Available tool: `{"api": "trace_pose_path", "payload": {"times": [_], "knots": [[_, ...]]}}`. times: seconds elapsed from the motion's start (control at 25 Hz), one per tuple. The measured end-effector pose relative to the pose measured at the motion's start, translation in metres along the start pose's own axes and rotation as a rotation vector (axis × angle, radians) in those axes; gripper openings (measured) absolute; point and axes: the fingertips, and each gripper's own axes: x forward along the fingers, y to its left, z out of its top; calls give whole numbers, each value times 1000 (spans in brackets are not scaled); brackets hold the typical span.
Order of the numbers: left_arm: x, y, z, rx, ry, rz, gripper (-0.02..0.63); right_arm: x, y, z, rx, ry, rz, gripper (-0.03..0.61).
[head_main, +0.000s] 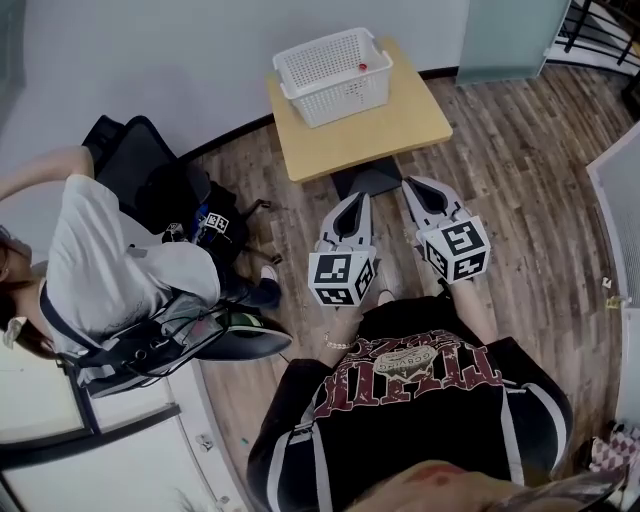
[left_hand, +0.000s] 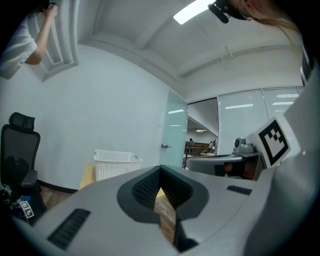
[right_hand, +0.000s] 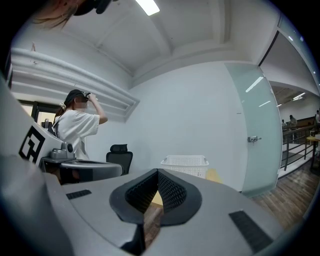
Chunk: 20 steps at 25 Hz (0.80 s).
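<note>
I hold both grippers side by side in front of my chest, pointing toward a small wooden table (head_main: 400, 125). The left gripper (head_main: 355, 200) is shut with nothing between its jaws; its tips meet in the left gripper view (left_hand: 160, 168). The right gripper (head_main: 412, 185) is likewise shut and empty, tips touching in the right gripper view (right_hand: 157, 171). A white perforated basket (head_main: 333, 75) stands on the table's far left part, with a small red thing (head_main: 362, 68) inside it. The basket (left_hand: 116, 162) also shows beyond each gripper's jaws (right_hand: 186, 163). Both grippers are well short of the table.
A person in a white shirt (head_main: 100, 270) stands at my left, arms raised, beside a black office chair (head_main: 150, 170). Wooden floor (head_main: 530, 190) runs around the table. A frosted glass door (right_hand: 255, 130) and a white wall lie beyond. A white cabinet (head_main: 625, 210) is at the right.
</note>
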Motion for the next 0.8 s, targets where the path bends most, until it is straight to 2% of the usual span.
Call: {"api": "trace_pose_path", "payload": {"times": [0.44,0.8], "knots": [[1,27,0,-17,4,3,44,24,9,-3,-3,22,-3,17],[20,40,0,-30,8,20,44,38,-6,-1,6,21,2,17]]}}
